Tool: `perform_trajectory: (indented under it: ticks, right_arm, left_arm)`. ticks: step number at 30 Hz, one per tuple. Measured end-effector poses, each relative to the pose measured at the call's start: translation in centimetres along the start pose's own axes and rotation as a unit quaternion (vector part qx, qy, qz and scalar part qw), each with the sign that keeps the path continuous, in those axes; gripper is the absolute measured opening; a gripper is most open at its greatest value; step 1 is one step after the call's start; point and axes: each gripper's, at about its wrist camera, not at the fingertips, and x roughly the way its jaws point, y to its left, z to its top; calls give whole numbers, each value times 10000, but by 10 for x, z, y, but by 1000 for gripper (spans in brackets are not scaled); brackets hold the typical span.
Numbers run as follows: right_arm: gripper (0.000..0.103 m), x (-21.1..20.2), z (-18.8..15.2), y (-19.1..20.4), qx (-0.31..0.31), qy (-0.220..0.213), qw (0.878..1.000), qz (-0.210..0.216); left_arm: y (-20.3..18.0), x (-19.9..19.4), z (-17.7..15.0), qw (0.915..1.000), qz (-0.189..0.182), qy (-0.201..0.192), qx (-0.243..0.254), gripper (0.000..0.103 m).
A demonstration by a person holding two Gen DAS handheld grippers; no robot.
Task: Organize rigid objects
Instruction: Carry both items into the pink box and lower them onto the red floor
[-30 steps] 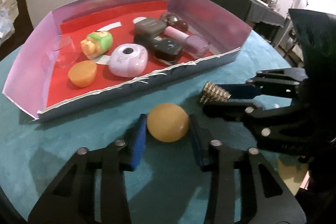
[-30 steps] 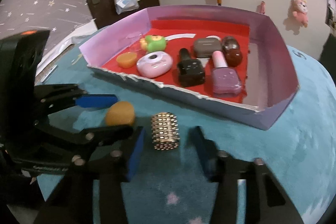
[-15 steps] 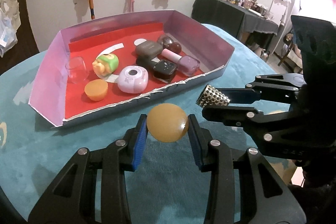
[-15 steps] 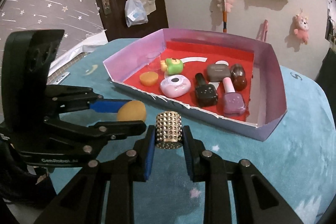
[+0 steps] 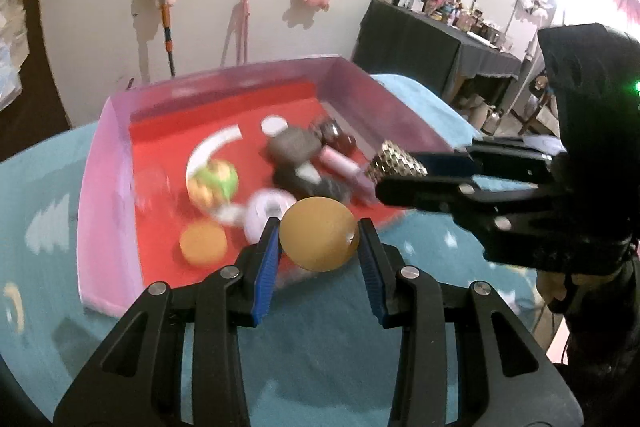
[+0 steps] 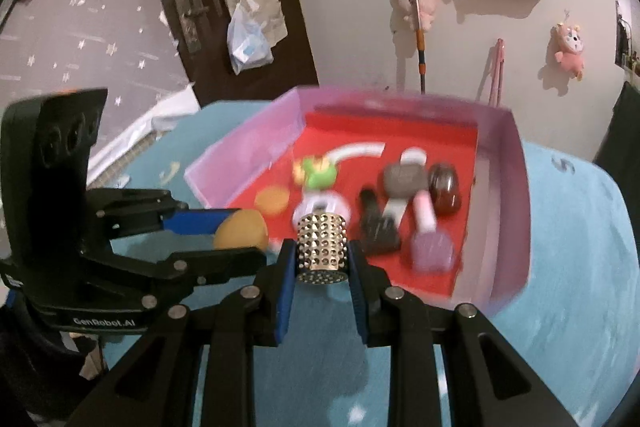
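Left gripper (image 5: 318,255): its jaws are closed on the orange ball (image 5: 318,233), one blue pad on each side; the ball is off the counter, in front of the near wall of the box.
Right gripper (image 6: 322,263): its jaws are closed on the studded metal cylinder (image 6: 322,247), which stands upright between the pads, also lifted and just before the near wall.
Step in hand: I judge that both things are being carried to the box, to be put down inside.
How to do it well: bring each thing clearly over the near wall before lowering; a low pass could catch the thin, torn edge and push the box.
Spacing: the two grippers are near each other, so it seems better to lower them well apart, or one after the other.
Release: the ball may roll on the flat floor, so open the jaws only when it rests, best against another thing or a wall. Set the cylinder down upright.
Counter (image 6: 568,267): covered with a teal cloth; the box stands on it.
Box (image 6: 516,187): shallow, with pink walls and a red floor.
Left part of box: a small orange round piece (image 5: 202,243), a green and yellow toy (image 5: 214,183), a white and lilac round case (image 5: 264,211); a clear cup seems to be by the left wall, but it is blurred.
Right part of box: dark bottles, a grey case (image 6: 404,179), a purple nail polish bottle (image 6: 432,247), lying close together.
Free place: the red floor at the back and along the right wall looks open.
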Motion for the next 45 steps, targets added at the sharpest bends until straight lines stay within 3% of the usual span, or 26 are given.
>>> perform_trajectory:
  ticks: [4, 7, 13, 20, 39, 45]
  right_arm:
    - [27, 25, 45, -18, -52, 165, 9993, -318]
    - [27, 60, 78, -35, -19, 532, 9971, -548]
    - [27, 120, 109, -68, 189, 1233, 9892, -770]
    - [27, 165, 113, -83, 201, 1817, 9785, -952]
    - [28, 180, 112, -87, 92, 2043, 9728, -1089]
    - [33, 182, 112, -85, 102, 2067, 9725, -1067]
  left_arm:
    - [20, 29, 39, 9991, 153, 346, 169, 36]
    - [31, 53, 62, 9972, 283, 620, 319, 36]
    - [50, 97, 83, 9916, 420, 1137, 442, 36]
    - [73, 131, 88, 9866, 536, 1525, 240, 36]
    - [79, 143, 88, 9837, 601, 1689, 134, 36]
    - [85, 148, 87, 9835, 599, 1702, 117, 38]
